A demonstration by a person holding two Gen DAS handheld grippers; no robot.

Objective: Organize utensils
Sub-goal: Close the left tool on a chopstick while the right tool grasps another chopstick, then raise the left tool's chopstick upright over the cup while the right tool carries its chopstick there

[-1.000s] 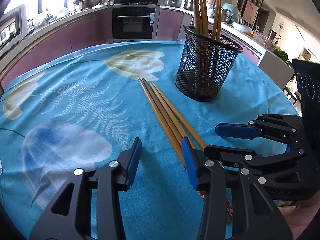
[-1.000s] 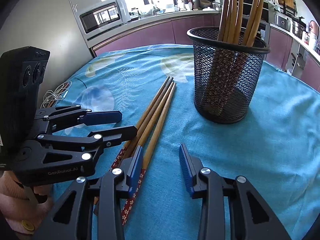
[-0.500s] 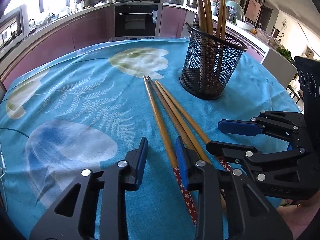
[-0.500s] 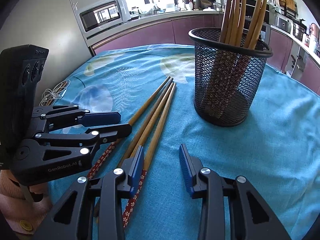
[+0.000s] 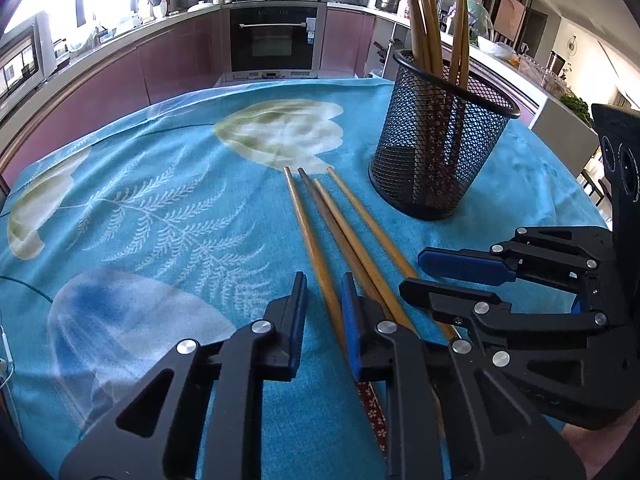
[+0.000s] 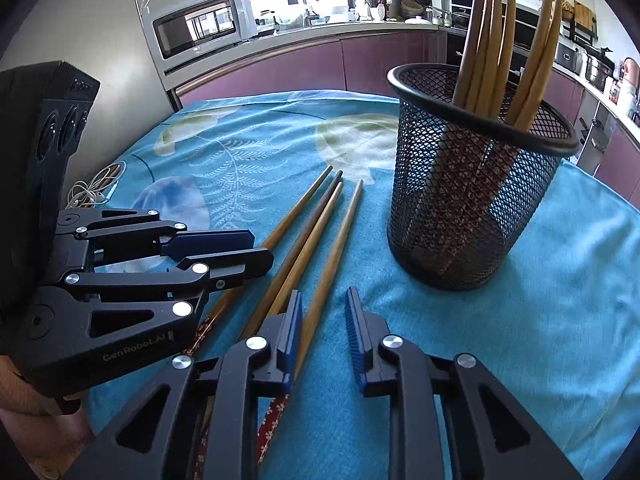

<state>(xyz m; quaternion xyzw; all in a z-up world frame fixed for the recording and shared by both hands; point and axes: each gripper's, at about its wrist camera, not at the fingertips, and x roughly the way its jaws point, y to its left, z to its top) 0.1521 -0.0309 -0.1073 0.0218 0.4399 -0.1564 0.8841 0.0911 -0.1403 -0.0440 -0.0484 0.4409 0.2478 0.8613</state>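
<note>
A: Where are the loose chopsticks [image 5: 340,236]?

B: Four lie fanned on the blue tablecloth [image 5: 168,200], tips toward twelve o'clock, just left of the mesh holder [image 5: 440,148], which stands at one o'clock with more chopsticks upright in it.

A: And the claws?

B: The left claw [image 5: 323,316] is closing around the leftmost stick, a small gap still visible. The right claw [image 6: 322,332] is closing too; the rightmost stick sits against its left pad, not pinched.

A: Room to move?

B: Open cloth from nine to eleven o'clock; the table edge curves behind the holder. The claws sit close side by side.
</note>
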